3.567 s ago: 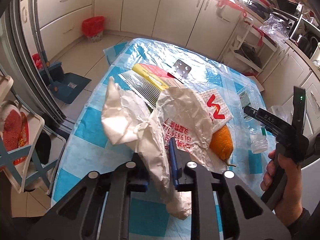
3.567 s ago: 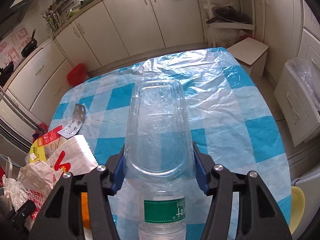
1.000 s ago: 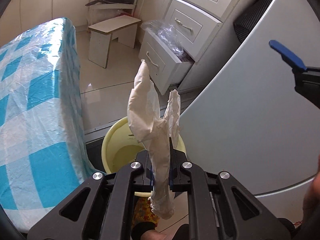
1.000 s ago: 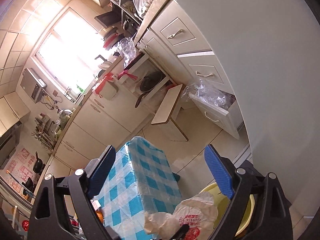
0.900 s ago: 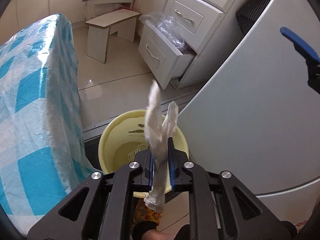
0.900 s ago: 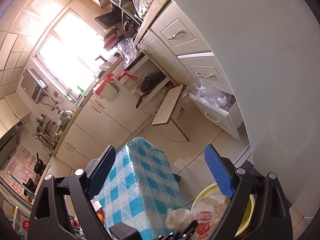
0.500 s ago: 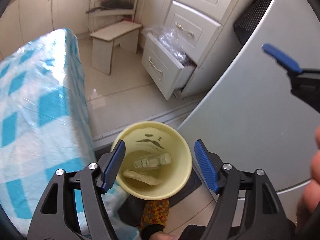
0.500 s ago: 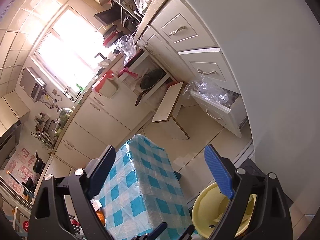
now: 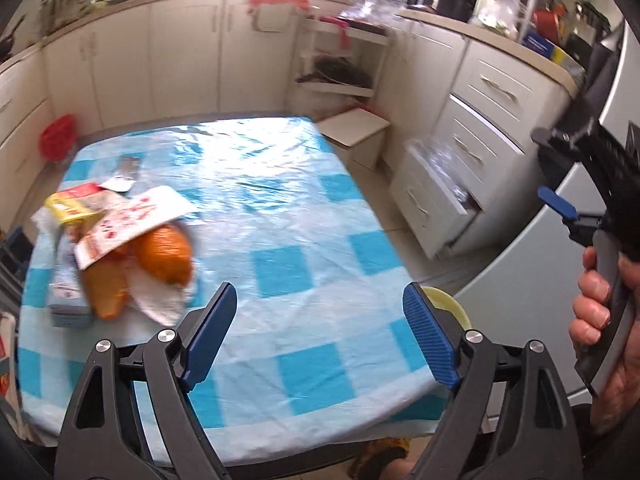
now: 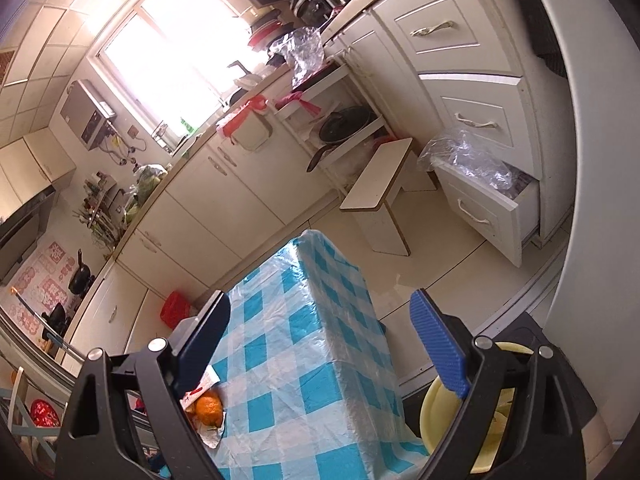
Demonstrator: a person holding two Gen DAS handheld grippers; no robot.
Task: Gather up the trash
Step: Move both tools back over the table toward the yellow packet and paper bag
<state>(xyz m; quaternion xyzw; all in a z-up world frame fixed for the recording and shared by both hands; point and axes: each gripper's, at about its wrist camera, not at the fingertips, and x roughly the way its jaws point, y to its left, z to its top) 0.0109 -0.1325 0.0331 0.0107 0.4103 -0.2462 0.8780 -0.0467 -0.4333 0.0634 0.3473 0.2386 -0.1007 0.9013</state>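
Observation:
Trash lies at the left of the blue-checked table [image 9: 288, 208]: orange peel [image 9: 162, 254], a white paper wrapper with red print [image 9: 132, 220], a yellow-red packet [image 9: 74, 204], a blister pack [image 9: 128, 170] and a light blue box [image 9: 68, 284]. My left gripper [image 9: 320, 332] is open and empty above the table's near edge. My right gripper [image 10: 324, 344] is open and empty, held off the table's right side; it also shows at the right of the left wrist view [image 9: 600, 200]. The yellow bin [image 10: 440, 408] stands on the floor by the table corner, its rim visible in the left wrist view [image 9: 448, 300].
A white appliance side [image 10: 592, 200] stands right of the bin. An open drawer with clear plastic [image 10: 480, 184] and a small stool [image 10: 380, 188] stand on the floor beyond. Cabinets [image 9: 160, 60] line the back wall. A red bin [image 9: 58, 142] sits far left.
My left gripper let the white bag fall into the yellow bin and opened, then swung back from the bin toward the table. My right gripper stayed open and barely moved.

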